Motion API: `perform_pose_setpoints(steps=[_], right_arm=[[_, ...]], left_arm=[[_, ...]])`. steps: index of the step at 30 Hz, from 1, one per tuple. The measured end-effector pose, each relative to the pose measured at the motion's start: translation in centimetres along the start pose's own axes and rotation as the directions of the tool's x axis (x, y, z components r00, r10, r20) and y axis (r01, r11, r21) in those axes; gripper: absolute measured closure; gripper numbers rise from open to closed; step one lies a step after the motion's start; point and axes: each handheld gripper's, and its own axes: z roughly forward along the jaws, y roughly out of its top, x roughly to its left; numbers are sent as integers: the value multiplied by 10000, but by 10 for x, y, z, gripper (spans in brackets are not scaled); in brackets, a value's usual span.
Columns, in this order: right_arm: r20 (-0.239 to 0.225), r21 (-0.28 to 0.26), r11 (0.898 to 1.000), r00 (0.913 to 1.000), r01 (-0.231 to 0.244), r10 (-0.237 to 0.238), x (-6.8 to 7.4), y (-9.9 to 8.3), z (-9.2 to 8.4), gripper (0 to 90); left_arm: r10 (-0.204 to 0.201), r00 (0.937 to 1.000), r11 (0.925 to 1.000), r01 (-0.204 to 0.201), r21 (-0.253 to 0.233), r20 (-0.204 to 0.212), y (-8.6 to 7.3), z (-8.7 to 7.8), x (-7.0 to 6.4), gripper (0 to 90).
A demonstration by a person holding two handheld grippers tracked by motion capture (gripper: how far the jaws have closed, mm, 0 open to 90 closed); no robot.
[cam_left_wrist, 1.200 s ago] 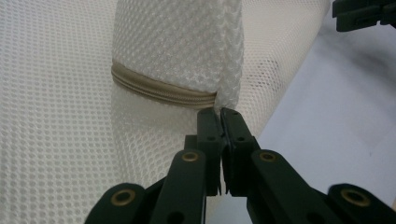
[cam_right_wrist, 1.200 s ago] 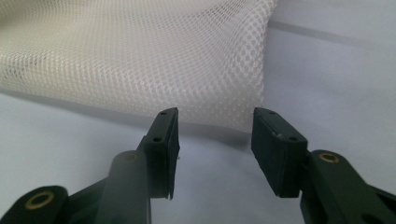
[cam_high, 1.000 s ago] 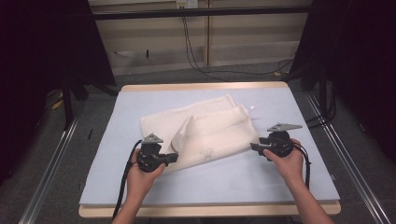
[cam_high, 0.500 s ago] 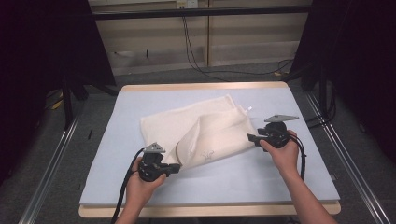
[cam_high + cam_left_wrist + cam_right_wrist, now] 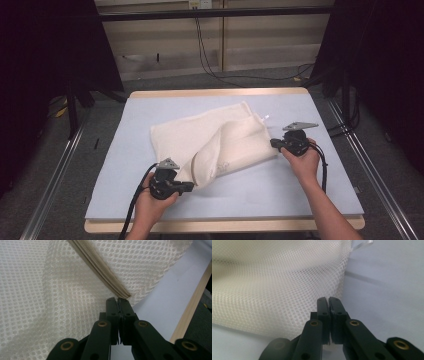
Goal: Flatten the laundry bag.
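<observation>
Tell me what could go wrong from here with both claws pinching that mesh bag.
1. The left claw is shut on the mesh bag right at the end of the zipper; a hard pull could strain the seam there.
2. The right claw has just closed on the bag's edge and seems to hold only a thin bit of mesh, so it may slip free.
3. The bag lies bunched on the mat; pulling unevenly could twist it instead of flattening it.

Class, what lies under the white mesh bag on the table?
The mesh bag rests on the table's pale blue mat; whatever lies directly beneath or inside the bag is covered.
</observation>
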Motion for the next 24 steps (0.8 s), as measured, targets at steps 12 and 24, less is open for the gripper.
perform_pose_setpoints(steps=[12,24], right_arm=[[-153,-337,9991,9995,-275,270,-5,-15,-2,864],[-401,-480,9986,9990,-238,219,-8,-24,-10,863]], left_arm=[[-414,9991,9980,419,478,-107,-12,-9,4,883],[-827,9964,9960,833,324,-202,-18,-26,15,888]])
